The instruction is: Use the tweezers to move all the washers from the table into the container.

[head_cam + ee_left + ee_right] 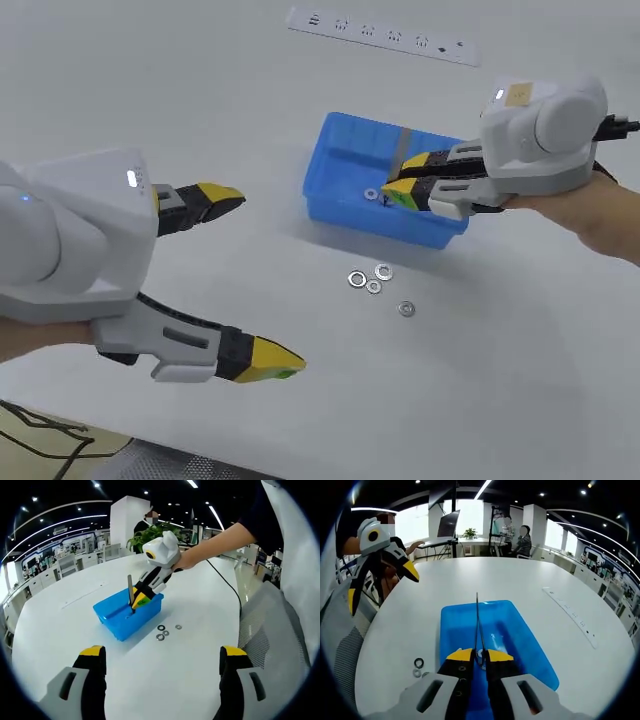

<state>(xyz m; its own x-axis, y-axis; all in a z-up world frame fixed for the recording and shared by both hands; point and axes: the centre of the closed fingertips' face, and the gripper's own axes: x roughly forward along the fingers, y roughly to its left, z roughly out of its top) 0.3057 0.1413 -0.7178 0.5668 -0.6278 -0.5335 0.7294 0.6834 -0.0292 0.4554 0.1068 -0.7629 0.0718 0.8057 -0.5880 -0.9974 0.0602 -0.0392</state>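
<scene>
Four washers [383,271] lie loose on the table [520,400], clustered just off the near wall of the blue container [340,150], one of them a little apart to the right. One washer [372,194] sits inside on the container floor, so I'd judge the job barely begun. The right gripper [400,175] is clenched on the tweezers [477,625], whose tips hang over the container just beside that washer; whether they touch it I cannot tell. The left gripper [262,277] is spread wide and empty, well apart from the cluster, toward the table's left side.
</scene>
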